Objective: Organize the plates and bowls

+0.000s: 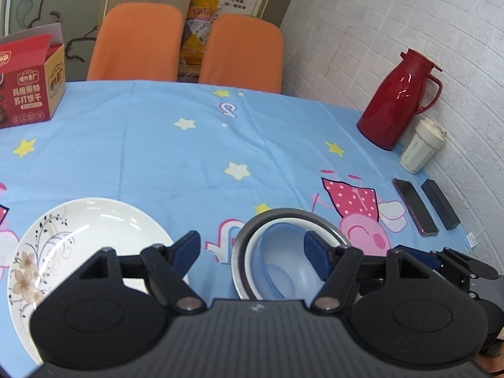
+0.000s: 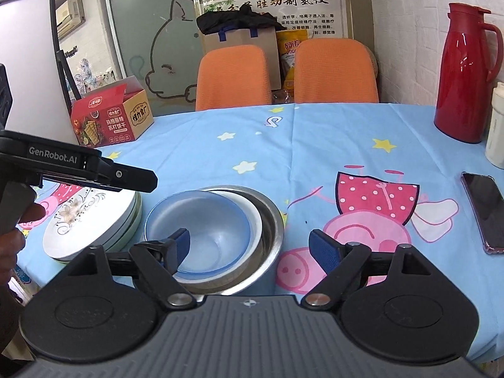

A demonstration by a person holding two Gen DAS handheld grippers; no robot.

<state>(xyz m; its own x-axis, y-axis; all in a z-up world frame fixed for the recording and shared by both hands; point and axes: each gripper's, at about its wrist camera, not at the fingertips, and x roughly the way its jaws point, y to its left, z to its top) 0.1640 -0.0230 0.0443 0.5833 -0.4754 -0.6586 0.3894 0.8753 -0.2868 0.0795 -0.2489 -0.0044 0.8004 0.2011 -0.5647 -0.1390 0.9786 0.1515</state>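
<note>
A stack of white floral plates (image 1: pixel 94 230) (image 2: pixel 94 220) sits on the blue tablecloth at the near left. Beside it on the right, a blue bowl (image 1: pixel 283 264) (image 2: pixel 201 230) is nested in a white bowl, which sits inside a steel bowl (image 1: pixel 245 239) (image 2: pixel 267 220). My left gripper (image 1: pixel 252 252) is open and empty, hovering above the near edge between plates and bowls. My right gripper (image 2: pixel 249 249) is open and empty, just above the bowls' near right rim. The left gripper's body (image 2: pixel 78 170) shows above the plates in the right wrist view.
A red thermos (image 1: pixel 397 100) (image 2: pixel 463 75), a white cup (image 1: pixel 420 146) and a phone (image 1: pixel 415 208) (image 2: pixel 488 211) stand along the right wall side. A red biscuit box (image 1: pixel 28 85) (image 2: pixel 110 116) sits far left. Two orange chairs (image 1: pixel 189 47) stand behind the table.
</note>
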